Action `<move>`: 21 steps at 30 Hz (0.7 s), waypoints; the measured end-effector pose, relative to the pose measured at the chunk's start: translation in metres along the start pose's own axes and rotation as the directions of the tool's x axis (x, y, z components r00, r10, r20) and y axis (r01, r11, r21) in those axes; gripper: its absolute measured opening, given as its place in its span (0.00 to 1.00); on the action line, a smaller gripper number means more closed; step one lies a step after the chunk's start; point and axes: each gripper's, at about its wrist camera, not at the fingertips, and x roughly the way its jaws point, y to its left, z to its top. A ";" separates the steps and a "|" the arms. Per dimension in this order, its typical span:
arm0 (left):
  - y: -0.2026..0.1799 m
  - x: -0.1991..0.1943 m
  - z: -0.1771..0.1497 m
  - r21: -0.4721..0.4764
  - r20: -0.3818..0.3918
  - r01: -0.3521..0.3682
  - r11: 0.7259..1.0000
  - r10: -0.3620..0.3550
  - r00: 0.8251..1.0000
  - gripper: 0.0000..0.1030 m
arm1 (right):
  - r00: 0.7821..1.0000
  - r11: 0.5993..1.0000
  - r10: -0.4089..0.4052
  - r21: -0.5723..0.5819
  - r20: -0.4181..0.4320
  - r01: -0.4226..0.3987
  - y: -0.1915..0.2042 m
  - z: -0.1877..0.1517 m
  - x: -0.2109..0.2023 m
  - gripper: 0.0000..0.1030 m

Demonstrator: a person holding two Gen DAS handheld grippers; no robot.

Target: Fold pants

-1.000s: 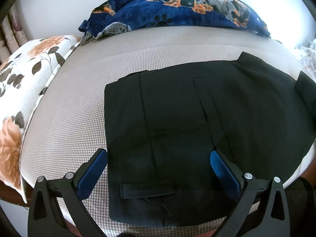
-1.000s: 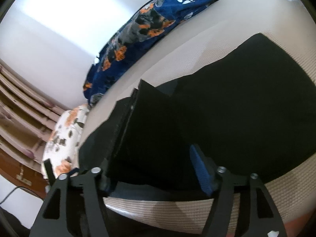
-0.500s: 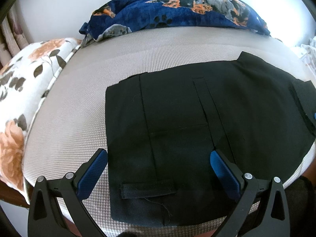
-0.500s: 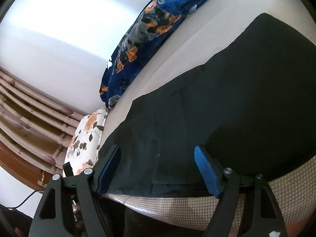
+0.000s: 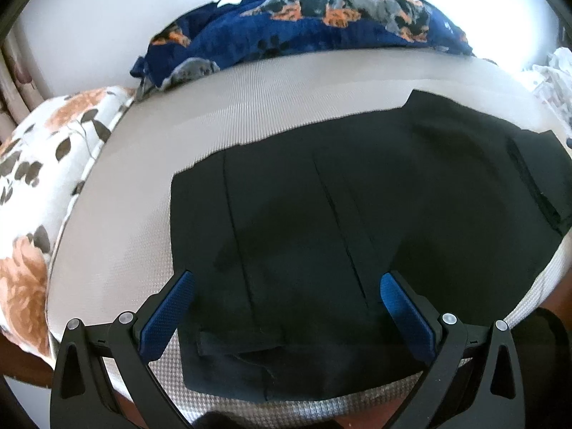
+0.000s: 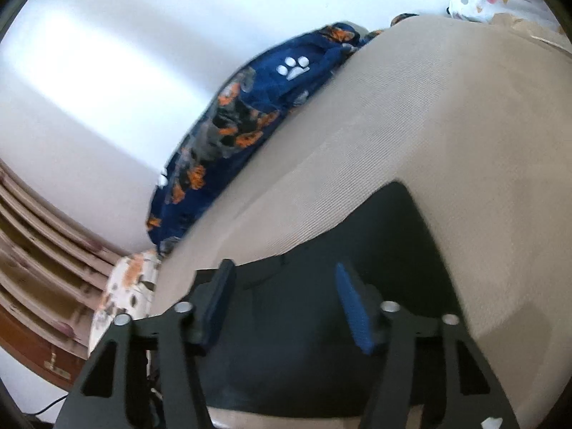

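Observation:
Black pants (image 5: 339, 221) lie folded flat on a beige bed (image 5: 271, 100). A folded-over flap lies at their right end (image 5: 536, 178). My left gripper (image 5: 286, 286) is open and empty, hovering over the pants' near edge. In the right wrist view the pants (image 6: 321, 321) fill the lower middle. My right gripper (image 6: 282, 286) is open and empty, just above the cloth near the pants' far edge.
A navy dog-print blanket (image 5: 304, 25) lies along the bed's far edge, also in the right wrist view (image 6: 250, 114). A floral pillow (image 5: 46, 164) sits on the left. White patterned cloth (image 5: 554, 82) lies at the right. A wooden headboard (image 6: 35, 250) stands beyond the pillow.
My right gripper let go of the lifted pants layer, which now lies flat, and swung up toward the far edge. My left gripper tilted and shifted a little over the pants' near edge.

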 end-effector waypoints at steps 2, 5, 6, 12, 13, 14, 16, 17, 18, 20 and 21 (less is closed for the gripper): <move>0.001 0.000 -0.001 -0.008 -0.006 0.000 1.000 0.000 1.000 1.00 | 0.999 1.000 -0.021 0.001 -0.034 0.021 -0.011 0.013 0.013 0.39; 0.003 0.000 -0.001 -0.020 -0.011 -0.004 1.000 0.004 1.000 1.00 | 0.997 0.998 -0.048 0.042 -0.059 0.051 -0.029 0.026 0.029 0.38; 0.003 0.000 -0.001 -0.023 -0.013 -0.004 1.000 0.004 1.000 1.00 | 0.997 0.996 -0.045 0.076 -0.059 0.050 -0.038 0.030 0.033 0.38; 0.001 0.003 -0.002 -0.026 -0.023 -0.005 1.000 0.004 1.000 1.00 | 1.000 0.937 0.020 0.350 -0.021 -0.011 -0.094 0.030 0.037 0.22; 0.002 0.002 -0.002 -0.024 -0.022 -0.005 1.000 0.005 1.000 1.00 | 0.999 0.923 0.029 0.385 -0.014 -0.022 -0.100 0.028 0.036 0.13; 0.002 0.002 -0.002 -0.023 -0.021 -0.006 1.000 0.005 1.000 1.00 | 0.999 0.894 0.046 0.446 -0.003 -0.040 -0.111 0.024 0.036 0.07; 0.002 0.002 -0.002 -0.024 -0.022 -0.004 1.000 0.004 1.000 1.00 | 0.997 0.844 0.080 0.532 0.007 -0.071 -0.126 0.017 0.037 0.00; 0.002 0.002 -0.002 -0.025 -0.022 -0.003 1.000 0.002 1.000 1.00 | 0.994 0.825 0.104 0.556 0.019 -0.097 -0.130 0.016 0.037 0.00; 0.002 0.002 -0.002 -0.025 -0.022 -0.002 1.000 0.002 1.000 1.00 | 0.995 0.830 0.103 0.549 0.015 -0.094 -0.130 0.018 0.036 0.00; 0.002 0.002 -0.002 -0.023 -0.019 -0.006 1.000 0.005 1.000 1.00 | 0.997 0.861 0.075 0.503 0.020 -0.075 -0.120 0.020 0.027 0.05; 0.002 0.001 -0.002 -0.022 -0.013 -0.007 1.000 0.007 1.000 1.00 | 0.993 0.868 0.099 0.483 0.059 -0.115 -0.113 0.019 0.019 0.14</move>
